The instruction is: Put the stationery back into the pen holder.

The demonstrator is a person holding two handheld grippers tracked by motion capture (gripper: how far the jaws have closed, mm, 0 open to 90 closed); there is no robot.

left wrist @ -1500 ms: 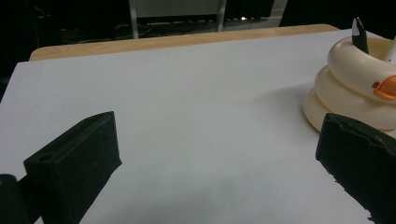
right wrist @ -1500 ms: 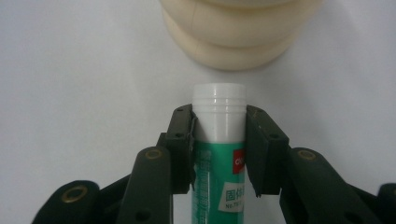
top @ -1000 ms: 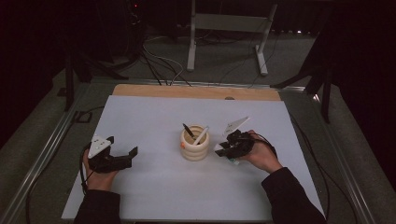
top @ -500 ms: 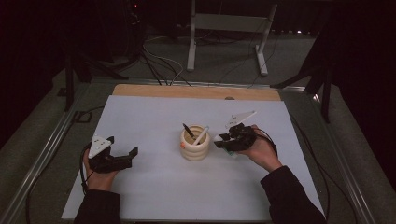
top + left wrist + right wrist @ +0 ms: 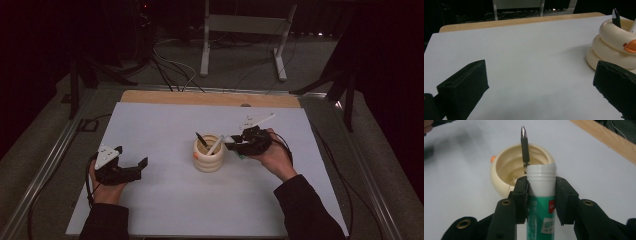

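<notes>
Right gripper [image 5: 541, 195] is clamping the glue stick [image 5: 541, 202] just below its white cap; light, rigid, smooth-sided, probably slippery. Left gripper [image 5: 541, 82] is standing apart, empty.

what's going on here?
A person works at a table with a gripper in each hand. The right gripper is shut on a green-and-white glue stick, held just beside a cream duck-shaped pen cup that has a dark pen and a white one in it. The left gripper rests open on the white mat, empty.
</notes>
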